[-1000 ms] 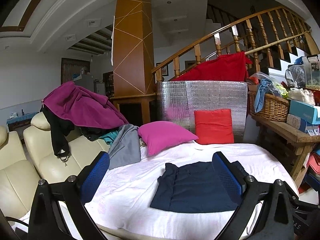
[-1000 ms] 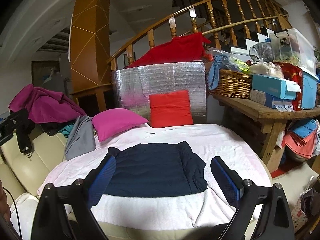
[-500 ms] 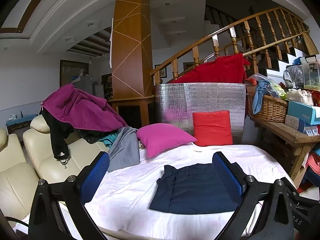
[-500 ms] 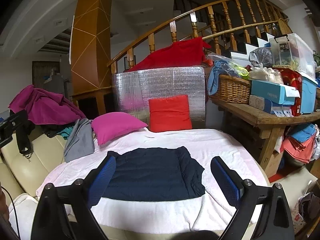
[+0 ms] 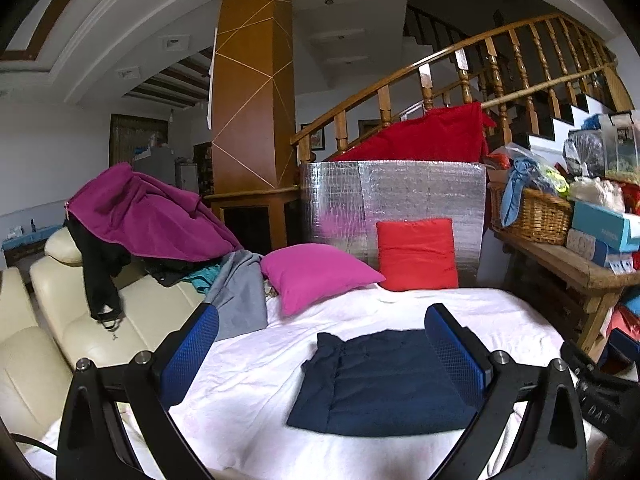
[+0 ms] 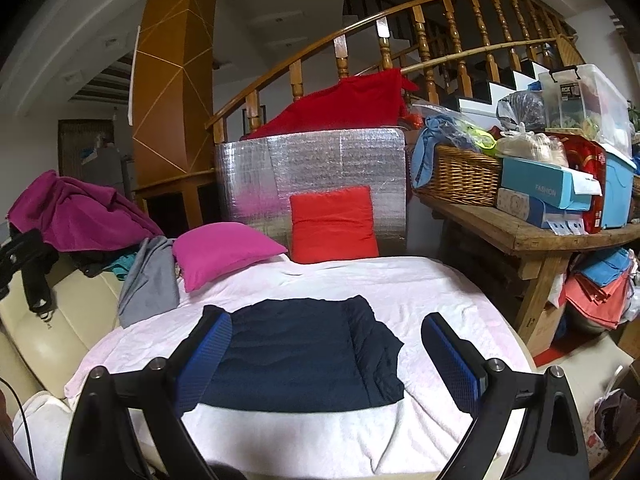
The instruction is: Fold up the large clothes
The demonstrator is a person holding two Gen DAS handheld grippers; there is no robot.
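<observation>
A dark navy garment lies folded into a flat rectangle on the white-covered bed; it also shows in the right wrist view. My left gripper is open and empty, held above the bed's near edge with the garment ahead and to its right. My right gripper is open and empty, held above the near edge of the garment. Neither gripper touches the cloth.
A magenta pillow and a red pillow lie at the bed's far side before a silver foil panel. A cream sofa with piled clothes is left. A cluttered wooden bench is right.
Both grippers have drawn back and risen slightly from the folded garment. The garment has not moved. Both grippers stayed open.
</observation>
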